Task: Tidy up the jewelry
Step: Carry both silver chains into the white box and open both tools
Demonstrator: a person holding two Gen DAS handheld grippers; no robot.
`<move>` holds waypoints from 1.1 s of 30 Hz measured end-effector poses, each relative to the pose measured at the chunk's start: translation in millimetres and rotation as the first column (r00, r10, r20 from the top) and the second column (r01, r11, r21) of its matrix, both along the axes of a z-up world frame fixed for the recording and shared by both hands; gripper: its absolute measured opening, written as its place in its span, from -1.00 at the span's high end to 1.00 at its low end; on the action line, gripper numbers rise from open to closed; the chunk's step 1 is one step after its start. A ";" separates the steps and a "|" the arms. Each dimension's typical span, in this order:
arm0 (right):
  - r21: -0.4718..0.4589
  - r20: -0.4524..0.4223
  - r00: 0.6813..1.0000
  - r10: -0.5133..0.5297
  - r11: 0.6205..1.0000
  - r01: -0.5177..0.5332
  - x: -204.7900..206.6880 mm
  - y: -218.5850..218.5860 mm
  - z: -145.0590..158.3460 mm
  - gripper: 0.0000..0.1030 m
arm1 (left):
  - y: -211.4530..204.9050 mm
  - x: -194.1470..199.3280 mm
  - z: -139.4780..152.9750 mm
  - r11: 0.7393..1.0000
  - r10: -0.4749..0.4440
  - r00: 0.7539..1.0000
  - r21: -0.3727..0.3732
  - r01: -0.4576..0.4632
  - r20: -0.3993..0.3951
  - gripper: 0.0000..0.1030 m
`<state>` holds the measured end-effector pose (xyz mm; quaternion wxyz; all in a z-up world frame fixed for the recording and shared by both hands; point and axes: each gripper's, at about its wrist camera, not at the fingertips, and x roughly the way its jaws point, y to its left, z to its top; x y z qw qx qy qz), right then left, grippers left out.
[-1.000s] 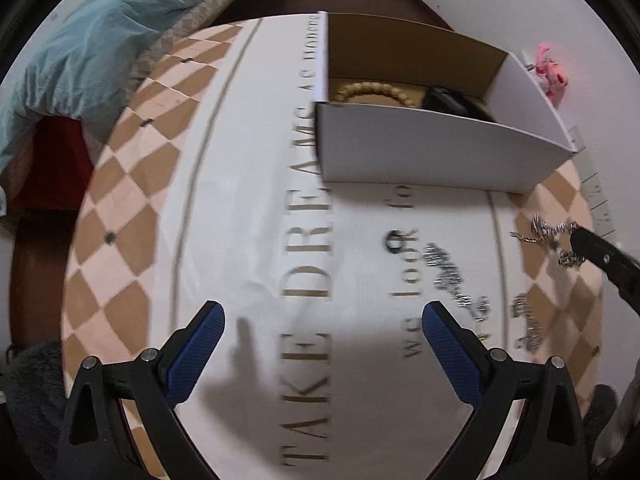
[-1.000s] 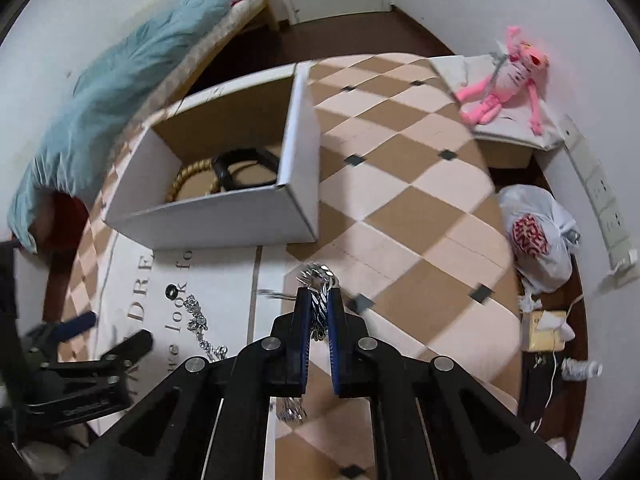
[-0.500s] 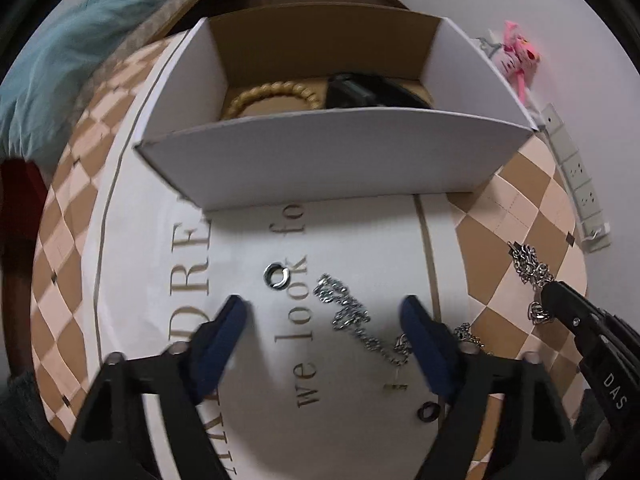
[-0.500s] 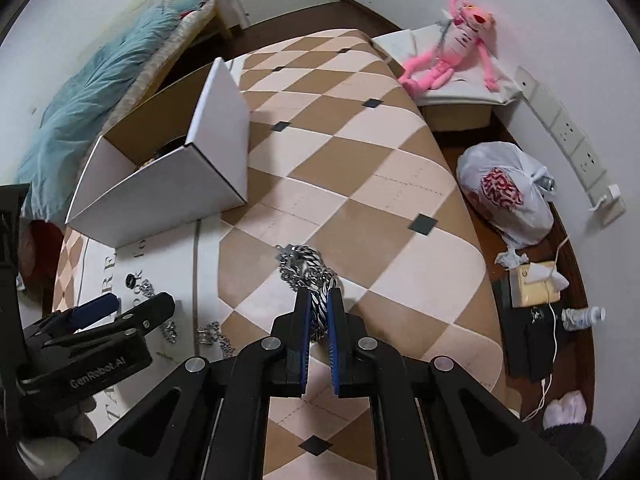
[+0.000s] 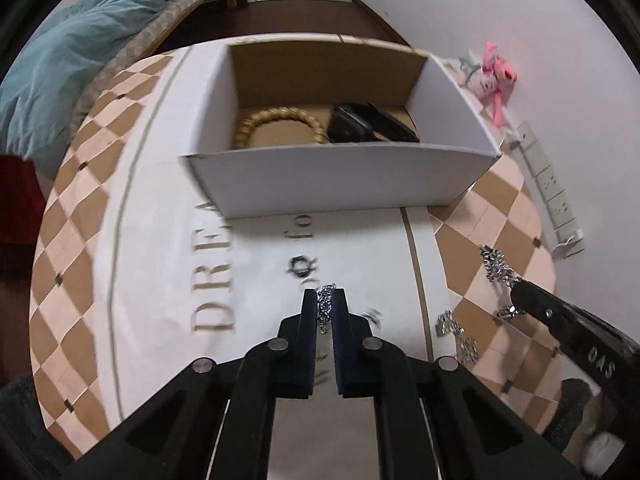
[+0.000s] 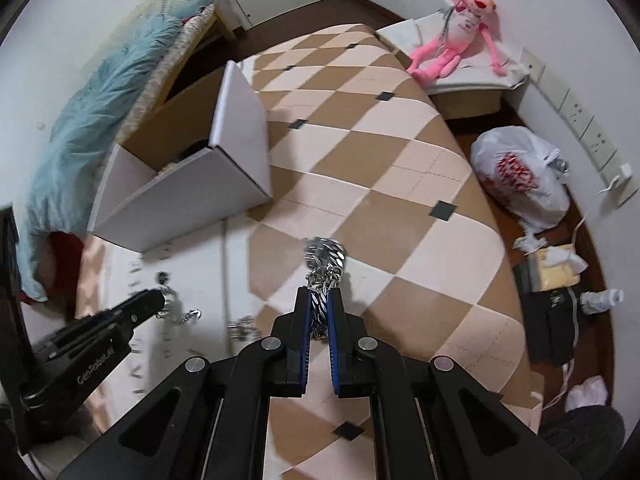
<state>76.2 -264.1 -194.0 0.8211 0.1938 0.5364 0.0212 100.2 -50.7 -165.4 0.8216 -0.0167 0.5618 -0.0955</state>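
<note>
My left gripper (image 5: 325, 295) is shut on a thin silver chain (image 5: 326, 309) on the white printed cloth (image 5: 248, 264), just in front of the white cardboard box (image 5: 336, 180). The box holds a gold bead bracelet (image 5: 276, 118) and a black item (image 5: 370, 124). My right gripper (image 6: 319, 295) is shut on a chunky silver chain (image 6: 325, 258) and holds it above the checkered table; it also shows in the left wrist view (image 5: 520, 292). A small dark ring (image 5: 299, 266) and another silver chain (image 5: 456, 330) lie on the cloth.
The checkered tabletop (image 6: 380, 184) curves off to the right. Beyond it are a pink plush toy (image 6: 460, 44), a white plastic bag (image 6: 516, 180) and clutter on the floor. A teal blanket (image 5: 72, 48) lies on a bed at the left.
My left gripper has moved in over the thin silver chain and shut on it. My right gripper has stayed shut on the chunky chain and swung right.
</note>
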 end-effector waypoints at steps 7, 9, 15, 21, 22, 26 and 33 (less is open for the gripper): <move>0.075 0.051 0.998 0.046 0.996 -0.050 0.2 9.8 37.5 0.84 | 32.0 -10.2 34.3 0.998 0.025 0.999 -0.055 -0.023 0.039 0.92; 0.088 0.071 0.996 0.062 0.994 -0.068 1.8 13.6 51.0 0.84 | 37.0 -9.9 44.5 0.997 0.028 0.998 -0.072 -0.024 0.049 0.92; 0.110 0.144 0.982 0.121 0.984 -0.137 13.9 25.3 100.6 0.84 | 43.3 -2.6 83.4 0.992 0.012 0.995 -0.128 0.001 0.098 0.92; 0.055 0.195 0.966 0.168 0.982 -0.182 54.5 36.9 139.1 0.84 | 36.7 32.8 115.5 0.989 -0.025 0.989 -0.143 0.045 0.143 0.92; 0.042 0.195 0.965 0.177 0.981 -0.188 63.7 39.2 141.2 0.84 | 35.5 40.2 116.8 0.989 -0.027 0.989 -0.143 0.048 0.143 0.92; -0.003 0.146 0.967 0.207 0.978 -0.208 109.5 47.0 133.8 0.84 | 33.2 81.5 107.2 0.987 -0.038 0.995 -0.155 0.051 0.089 0.92; -0.056 0.015 0.973 0.231 0.972 -0.230 174.6 56.2 97.9 0.84 | 29.6 129.3 77.5 0.990 -0.044 0.999 -0.138 0.041 -0.012 0.91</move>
